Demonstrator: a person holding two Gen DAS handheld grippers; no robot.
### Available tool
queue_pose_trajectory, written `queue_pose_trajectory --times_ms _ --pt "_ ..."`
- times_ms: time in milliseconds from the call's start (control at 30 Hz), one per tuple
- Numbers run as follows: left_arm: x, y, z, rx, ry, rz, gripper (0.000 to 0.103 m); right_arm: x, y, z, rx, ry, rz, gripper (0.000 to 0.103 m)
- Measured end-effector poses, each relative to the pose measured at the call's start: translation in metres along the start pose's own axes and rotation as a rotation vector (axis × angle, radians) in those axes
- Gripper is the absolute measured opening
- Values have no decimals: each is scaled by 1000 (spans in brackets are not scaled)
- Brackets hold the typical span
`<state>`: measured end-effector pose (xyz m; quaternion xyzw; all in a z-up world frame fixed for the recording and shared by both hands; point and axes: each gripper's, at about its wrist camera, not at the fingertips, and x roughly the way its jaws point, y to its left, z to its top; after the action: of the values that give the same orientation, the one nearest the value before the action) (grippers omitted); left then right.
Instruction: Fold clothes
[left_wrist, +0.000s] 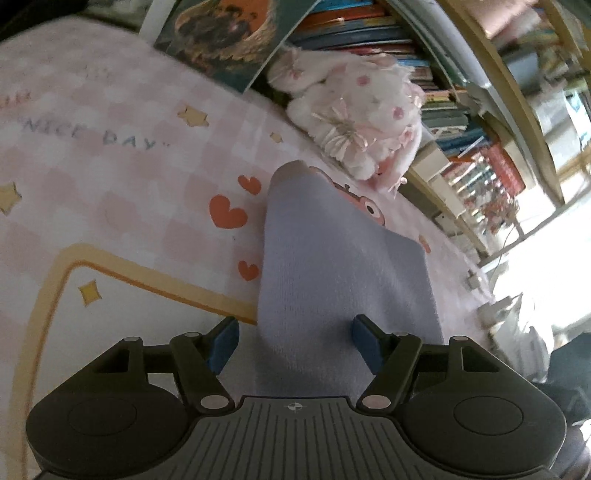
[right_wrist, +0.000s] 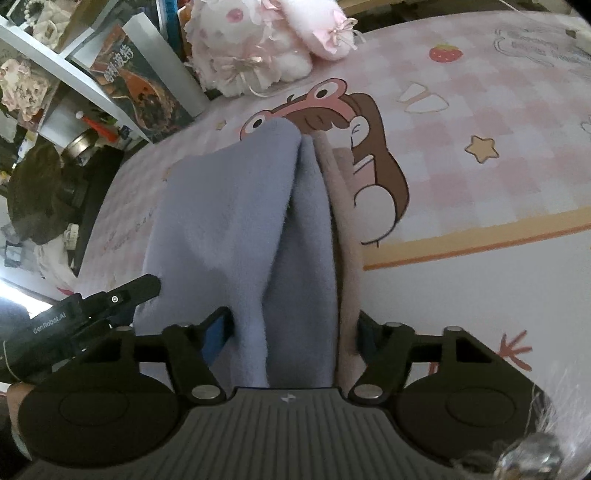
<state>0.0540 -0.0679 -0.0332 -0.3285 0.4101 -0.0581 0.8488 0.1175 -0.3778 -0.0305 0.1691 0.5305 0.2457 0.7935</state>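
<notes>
A light blue garment (left_wrist: 332, 266) is seen running up the middle of both wrist views, laid over a pink checked sheet (left_wrist: 129, 192) printed with hearts, stars and cartoon figures. In the left wrist view, the cloth passes between the blue pads of the left hand-held gripper (left_wrist: 295, 341); a gap is visible at each pad, so the jaws are taken as apart and not pressing. In the right wrist view, the garment (right_wrist: 229, 221) is shown bunched in upright folds, with a pinkish layer (right_wrist: 345, 236) along its right edge. It fills the space between the pads of the right hand-held gripper (right_wrist: 291, 334), but whether they press on it cannot be told. A white and pink plush toy (left_wrist: 362, 110) lies at the upper centre, beside stacked books (left_wrist: 369, 29). The other gripper's black body is seen at the lower left of the right wrist view.
</notes>
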Motion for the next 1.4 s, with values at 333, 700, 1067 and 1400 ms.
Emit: queue_pose_trajectory --times_ms 333,700,1067,1400 --pt "-20 -40 -10 156 -5 55 38 -19 30 -7 -194 -54 -52 27" --pt "-22 -31 -30 113 127 37 47 -36 10 -27 -111 60 -35 34" --pt "-7 -23 -31 43 120 3 60 -21 -6 -28 -28 71 17 51" --pt "-24 -47 -38 108 27 -8 42 -36 0 -32 -157 -15 72 28"
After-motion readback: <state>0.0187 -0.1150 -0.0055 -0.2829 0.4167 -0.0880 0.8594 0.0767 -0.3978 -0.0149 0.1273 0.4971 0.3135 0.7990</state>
